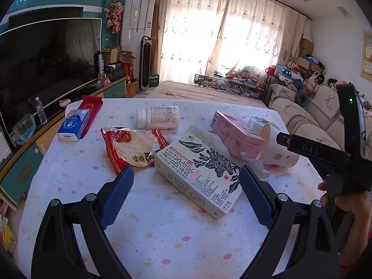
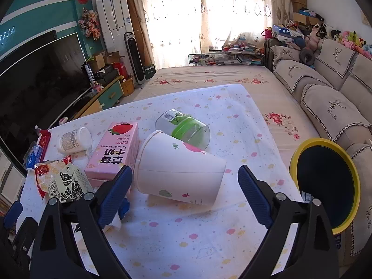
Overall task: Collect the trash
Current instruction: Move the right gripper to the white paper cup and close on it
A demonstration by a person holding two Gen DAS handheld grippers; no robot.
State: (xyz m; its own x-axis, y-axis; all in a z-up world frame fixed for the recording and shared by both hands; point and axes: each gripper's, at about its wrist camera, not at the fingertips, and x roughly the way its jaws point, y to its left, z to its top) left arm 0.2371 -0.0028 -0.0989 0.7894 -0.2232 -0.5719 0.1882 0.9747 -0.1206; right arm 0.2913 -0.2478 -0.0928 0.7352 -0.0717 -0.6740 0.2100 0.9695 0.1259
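Observation:
Trash lies on a table under a white cloud-print cloth [image 1: 162,237]. My left gripper [image 1: 186,173] is open, its blue pads either side of the near end of a cream tea carton [image 1: 200,174] with a black flower print. My right gripper [image 2: 185,171] is open too, just above a white paper cup [image 2: 179,172] lying on its side. Beside the cup are a pink strawberry milk carton [image 2: 114,148] and a clear tub with a green label [image 2: 183,127]. A red snack wrapper [image 1: 132,146] and a white pill bottle [image 1: 158,117] lie further left.
A yellow-rimmed bin [image 2: 320,141] stands off the table's right edge, by the sofa [image 2: 325,102]. A blue tissue pack [image 1: 73,125] and a red packet [image 1: 90,111] sit at the far left corner. A hand [image 1: 348,207] holds the right tool. A TV [image 1: 46,58] is on the left.

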